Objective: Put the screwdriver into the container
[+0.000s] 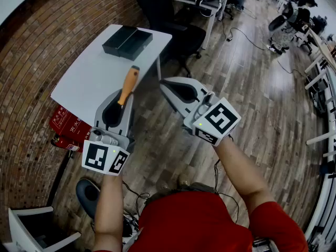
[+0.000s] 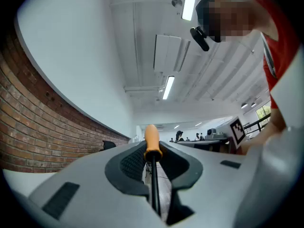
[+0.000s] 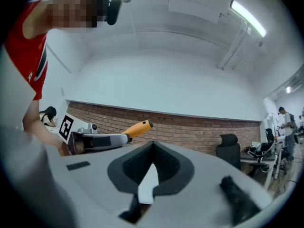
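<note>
In the head view my left gripper [image 1: 121, 100] is shut on a screwdriver, whose orange handle [image 1: 128, 84] sticks out past the jaw tips over the near edge of the white table [image 1: 89, 80]. The left gripper view shows the dark shaft [image 2: 153, 184] pinched between the pads and the handle [image 2: 152, 139] beyond them, pointing upward. A black rectangular container [image 1: 127, 42] lies at the table's far end, well ahead of the gripper. My right gripper [image 1: 173, 88] hovers to the right of the table, shut with nothing in it [image 3: 153, 143]. From the right gripper view the left gripper [image 3: 95, 140] and handle [image 3: 137, 127] appear at the left.
A black office chair [image 1: 176, 25] stands just beyond the table's right corner. A red box [image 1: 69, 124] sits on the wooden floor under the table's near left side, against the brick wall [image 1: 31, 67]. A white chair [image 1: 31, 230] is at the bottom left.
</note>
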The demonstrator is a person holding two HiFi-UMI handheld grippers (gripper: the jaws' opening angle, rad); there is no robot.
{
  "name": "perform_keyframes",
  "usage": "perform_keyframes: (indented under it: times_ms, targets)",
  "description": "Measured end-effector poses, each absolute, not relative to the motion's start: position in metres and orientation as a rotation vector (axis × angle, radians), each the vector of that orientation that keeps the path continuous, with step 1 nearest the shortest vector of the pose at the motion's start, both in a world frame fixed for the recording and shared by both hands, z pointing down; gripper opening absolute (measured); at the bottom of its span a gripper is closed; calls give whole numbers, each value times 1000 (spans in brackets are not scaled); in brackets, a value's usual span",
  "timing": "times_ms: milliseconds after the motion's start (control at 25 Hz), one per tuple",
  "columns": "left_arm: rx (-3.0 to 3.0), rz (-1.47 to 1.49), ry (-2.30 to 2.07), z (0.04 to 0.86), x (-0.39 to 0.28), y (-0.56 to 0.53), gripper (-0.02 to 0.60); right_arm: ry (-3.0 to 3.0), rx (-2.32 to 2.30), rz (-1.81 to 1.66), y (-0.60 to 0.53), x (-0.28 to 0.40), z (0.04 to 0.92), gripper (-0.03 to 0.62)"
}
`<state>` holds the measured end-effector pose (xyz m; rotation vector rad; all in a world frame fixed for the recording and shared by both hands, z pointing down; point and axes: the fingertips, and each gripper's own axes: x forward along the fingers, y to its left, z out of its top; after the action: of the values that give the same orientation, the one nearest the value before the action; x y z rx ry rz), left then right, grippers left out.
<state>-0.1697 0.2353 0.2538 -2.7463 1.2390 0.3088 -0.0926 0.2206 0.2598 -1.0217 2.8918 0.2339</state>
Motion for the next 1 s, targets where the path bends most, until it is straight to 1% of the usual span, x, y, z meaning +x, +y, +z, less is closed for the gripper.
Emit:
perform_keyframes:
  times_ms: [480,1000]
  targets:
    - [-2748,287,1258,253,-158,227,83,2878,-998,229,216,-79,257,31]
    - [-2679,258,1323,248,-109,210,83,2891,-966,211,191,-12,261,31]
